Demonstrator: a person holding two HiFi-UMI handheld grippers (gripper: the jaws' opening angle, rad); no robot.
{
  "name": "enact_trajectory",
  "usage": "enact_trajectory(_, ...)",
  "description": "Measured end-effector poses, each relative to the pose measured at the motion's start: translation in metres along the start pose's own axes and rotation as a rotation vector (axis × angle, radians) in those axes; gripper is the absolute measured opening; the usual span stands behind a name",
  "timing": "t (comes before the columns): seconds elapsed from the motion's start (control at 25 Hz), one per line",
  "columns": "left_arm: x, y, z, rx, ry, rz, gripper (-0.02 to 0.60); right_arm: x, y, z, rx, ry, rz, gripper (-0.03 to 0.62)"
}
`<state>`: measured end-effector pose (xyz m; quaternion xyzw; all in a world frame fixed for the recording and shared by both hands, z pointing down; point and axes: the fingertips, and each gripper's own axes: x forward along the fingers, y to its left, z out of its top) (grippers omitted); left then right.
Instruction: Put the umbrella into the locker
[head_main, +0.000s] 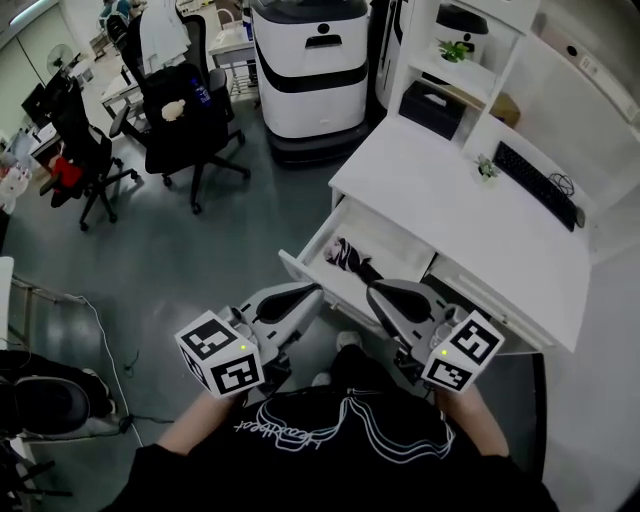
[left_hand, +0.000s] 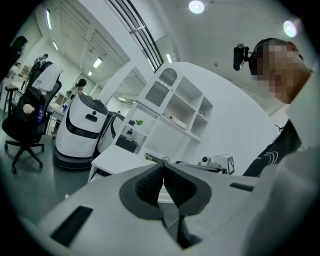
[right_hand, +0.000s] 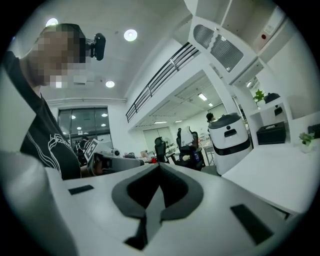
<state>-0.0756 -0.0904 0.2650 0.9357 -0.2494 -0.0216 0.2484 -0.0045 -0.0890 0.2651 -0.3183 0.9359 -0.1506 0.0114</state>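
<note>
Both my claws are closed, pads pressed flat together and gripping nothing. In the left gripper view the dark ribbed pads (left_hand: 149, 182) meet along one seam, and the right gripper view shows its pads (right_hand: 141, 189) the same way. My left claw (head_main: 312, 292) and right claw (head_main: 372, 290) are side by side in front of me, pointing away from my body, with a gap between the tips.

The umbrella (head_main: 350, 256) is folded up, dark with a pale pattern, and lies on a slant in the open drawer (head_main: 398, 245), toward the drawer's left end in the head view. Its nearer end sits just past my claw tips, between them. Neither claw seems to touch it, though from straight above I can't be sure how high they are over it.

The drawer is pulled out from a white desk (head_main: 450, 200). On the desk, well apart from the drawer, are a black keyboard (head_main: 535, 183) and a small plant (head_main: 487, 168) just beside it. White shelves stand behind the desk and hold a black box (head_main: 430, 108). A big white machine (head_main: 310, 70) stands on the grey floor (head_main: 180, 250) beyond the desk's corner, and a black office chair (head_main: 190, 125) stands further left.
</note>
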Motion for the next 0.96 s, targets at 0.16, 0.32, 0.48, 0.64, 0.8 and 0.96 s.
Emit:
enact_trajectory(0.16,0.001,-0.008,0.0,0.012,0.006,-0.013,0.006,-0.004,0.002,-0.001,-0.012,-0.002,-0.015,0.003)
enact_trajectory(0.32,0.0,-0.011,0.002,0.014,0.006,-0.02,0.006,-0.008,0.004,-0.001,-0.013,0.0,-0.028,0.003)
enact_trajectory(0.48,0.002,-0.011,-0.003,0.009,0.017,-0.03,0.006,-0.011,0.001,-0.007,-0.006,0.003,-0.05,0.003)
enact_trajectory(0.64,0.009,-0.008,-0.011,-0.004,0.032,-0.034,0.006,-0.014,-0.007,-0.017,0.017,0.01,-0.068,0.003)
enact_trajectory(0.8,0.014,-0.004,-0.02,-0.022,0.047,-0.03,0.006,-0.014,-0.015,-0.024,0.038,0.018,-0.071,0.003)
enact_trajectory(0.96,0.022,0.005,-0.022,-0.032,0.052,-0.026,0.006,-0.011,-0.025,-0.024,0.051,0.012,-0.071,0.003)
